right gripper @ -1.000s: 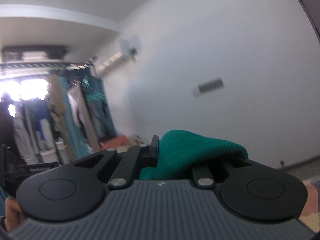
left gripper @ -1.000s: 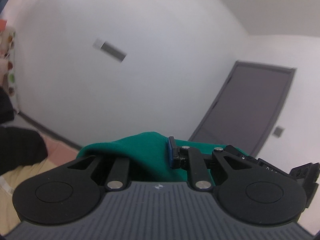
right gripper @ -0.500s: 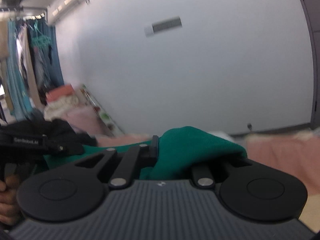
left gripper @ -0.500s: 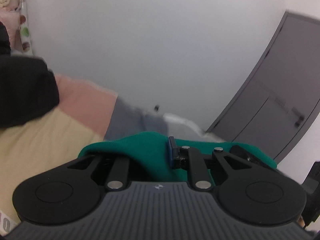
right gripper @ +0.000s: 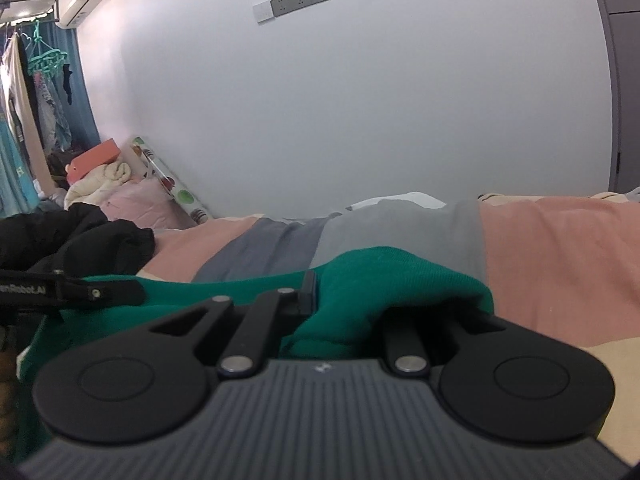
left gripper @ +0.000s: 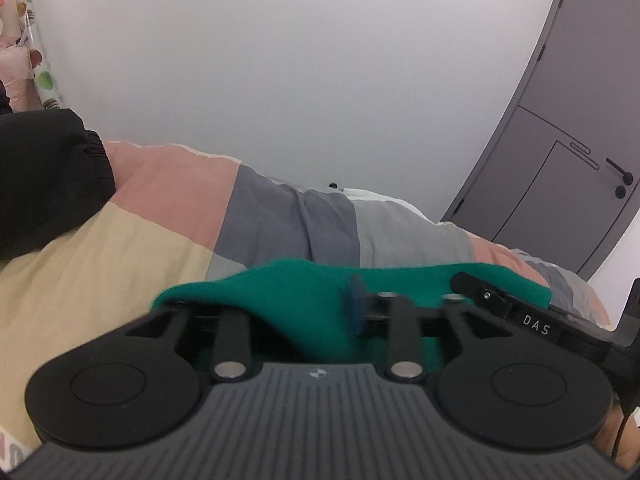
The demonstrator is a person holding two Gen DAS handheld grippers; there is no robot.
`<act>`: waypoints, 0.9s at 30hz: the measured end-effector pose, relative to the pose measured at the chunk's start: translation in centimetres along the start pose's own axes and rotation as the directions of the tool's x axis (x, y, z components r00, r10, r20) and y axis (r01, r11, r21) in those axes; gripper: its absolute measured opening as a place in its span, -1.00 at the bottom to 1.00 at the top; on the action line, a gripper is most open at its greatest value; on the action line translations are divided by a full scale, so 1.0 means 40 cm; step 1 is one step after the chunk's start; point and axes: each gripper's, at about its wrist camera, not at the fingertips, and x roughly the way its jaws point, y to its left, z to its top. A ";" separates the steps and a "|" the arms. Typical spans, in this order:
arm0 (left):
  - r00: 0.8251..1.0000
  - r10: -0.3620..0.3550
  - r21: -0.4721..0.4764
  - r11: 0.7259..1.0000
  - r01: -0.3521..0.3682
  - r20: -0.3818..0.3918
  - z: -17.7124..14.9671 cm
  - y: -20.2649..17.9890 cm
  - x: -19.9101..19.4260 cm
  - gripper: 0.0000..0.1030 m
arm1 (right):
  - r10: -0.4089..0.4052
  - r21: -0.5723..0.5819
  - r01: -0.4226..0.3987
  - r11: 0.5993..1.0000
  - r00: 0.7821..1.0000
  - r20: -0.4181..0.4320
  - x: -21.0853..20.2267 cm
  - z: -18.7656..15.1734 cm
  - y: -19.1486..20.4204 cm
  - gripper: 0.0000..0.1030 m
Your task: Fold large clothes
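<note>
Bedspread of pink, cream, grey patches meets white wall.

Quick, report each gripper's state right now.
Left gripper: open; its jaws have just been opening, with the green garment draped loosely between the fingers.
Right gripper: shut on the green garment.

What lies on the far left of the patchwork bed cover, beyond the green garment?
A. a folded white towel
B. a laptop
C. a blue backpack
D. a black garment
D: a black garment is heaped at the left edge of the bed cover, past the green garment and near the pillows by the wall.
</note>
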 end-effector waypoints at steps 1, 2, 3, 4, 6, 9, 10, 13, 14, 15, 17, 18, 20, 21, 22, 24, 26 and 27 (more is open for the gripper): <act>1.000 0.002 -0.001 1.000 -0.002 -0.009 -0.002 -0.004 -0.005 0.37 | 0.001 0.002 -0.001 1.000 1.000 -0.004 -0.009 0.000 -0.002 -0.47; 1.000 0.021 0.001 1.000 -0.021 -0.012 -0.006 -0.008 -0.015 0.52 | 0.003 0.005 -0.003 1.000 1.000 -0.008 -0.017 0.002 -0.001 -0.36; 0.999 0.042 0.010 0.999 -0.042 -0.007 -0.012 -0.012 -0.031 0.52 | 0.005 0.005 -0.005 1.000 1.000 -0.007 -0.029 0.002 0.003 -0.13; 0.998 0.055 0.019 0.998 -0.055 -0.003 -0.018 -0.020 -0.046 0.52 | 0.012 0.004 -0.011 1.000 1.000 -0.007 -0.041 0.001 0.006 -0.02; 0.997 0.073 0.032 0.997 -0.073 0.003 -0.029 -0.037 -0.084 0.52 | 0.005 0.000 -0.005 1.000 1.000 -0.010 -0.065 0.001 0.021 -0.01; 0.996 0.087 0.031 0.996 -0.087 0.014 -0.050 -0.061 -0.168 0.52 | -0.008 0.002 0.008 1.000 1.000 0.002 -0.122 -0.003 0.044 -0.01; 0.996 0.087 0.025 0.996 -0.087 0.019 -0.059 -0.068 -0.200 0.52 | -0.013 0.008 0.013 1.000 1.000 0.006 -0.149 -0.005 0.051 -0.01; 0.996 0.083 -0.001 0.997 -0.083 0.027 -0.092 -0.089 -0.312 0.52 | -0.021 0.009 0.021 1.000 0.999 0.025 -0.249 -0.009 0.083 -0.01; 0.996 0.083 -0.009 0.996 -0.083 0.025 -0.104 -0.095 -0.350 0.52 | -0.026 0.003 0.026 1.000 0.999 0.032 -0.286 -0.012 0.097 -0.01; 0.996 0.083 -0.020 0.996 -0.083 0.026 -0.120 -0.102 -0.398 0.52 | -0.031 0.000 0.031 1.000 0.999 0.038 -0.324 -0.016 0.110 -0.01; 0.996 0.085 -0.038 0.996 -0.084 0.023 -0.156 -0.114 -0.483 0.52 | -0.029 0.002 0.029 1.000 0.998 0.051 -0.408 -0.028 0.136 -0.01; 0.996 0.091 -0.046 0.995 -0.090 0.022 -0.176 -0.118 -0.523 0.52 | -0.027 -0.001 0.027 1.000 0.998 0.055 -0.443 -0.032 0.148 -0.01; 0.995 0.100 -0.061 0.993 -0.098 0.017 -0.218 -0.130 -0.599 0.52 | -0.035 -0.005 0.036 0.999 0.998 0.059 -0.519 -0.048 0.173 -0.01; 0.995 0.098 -0.072 0.993 -0.097 0.015 -0.241 -0.136 -0.635 0.52 | -0.036 -0.007 0.036 0.999 0.998 0.057 -0.555 -0.058 0.184 -0.01; 0.996 0.092 -0.087 0.992 -0.090 0.017 -0.267 -0.142 -0.673 0.52 | -0.036 -0.006 0.037 0.999 0.998 0.057 -0.595 -0.069 0.194 -0.01; 0.997 0.076 -0.111 0.991 -0.074 0.016 -0.318 -0.154 -0.735 0.52 | -0.039 -0.001 0.039 0.999 0.998 0.058 -0.669 -0.093 0.210 -0.01; 0.998 0.061 -0.138 0.989 -0.060 0.005 -0.367 -0.164 -0.778 0.52 | -0.047 0.000 0.047 0.999 0.997 0.054 -0.738 -0.120 0.222 -0.01; 0.999 0.045 -0.157 0.987 -0.044 -0.001 -0.396 -0.167 -0.797 0.52 | -0.056 -0.004 0.057 0.998 0.997 0.048 -0.768 -0.137 0.229 -0.01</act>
